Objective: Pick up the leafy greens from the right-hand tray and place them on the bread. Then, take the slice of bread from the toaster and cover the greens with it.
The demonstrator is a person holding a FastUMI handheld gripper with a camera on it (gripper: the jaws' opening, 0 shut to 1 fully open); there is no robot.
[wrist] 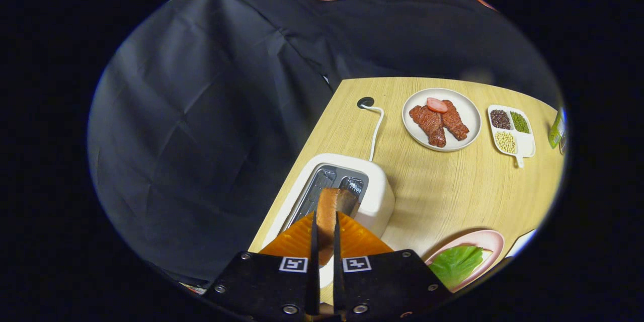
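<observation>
The wooden table [443, 191] stretches ahead and to the right of the tongs [325, 234]. On it, directly in front of the fingers, sits the white toaster [375, 196], its slots open upward and its cord running off toward a hole in the tabletop. Farther off to the right lie a round plate [465, 110] with two pieces of meat and a pink slice, and beyond that a small divided dish [526, 146] of beans. Close on the right of the tongs sits a pink plate [490, 239] with the leafy greens [455, 264] already laid on it; whether bread lies under them I cannot tell.

The slice of bread [329, 211] stands on edge between the fingers, over the toaster's slots. The tongs are closed almost fully, both fingers pressing its flat faces.

By my judgement the slice is light, fairly stiff and crumbly at the crust, so a gentle squeeze across the faces near its upper edge suits it. It must travel right and a little back to reach the greens.
</observation>
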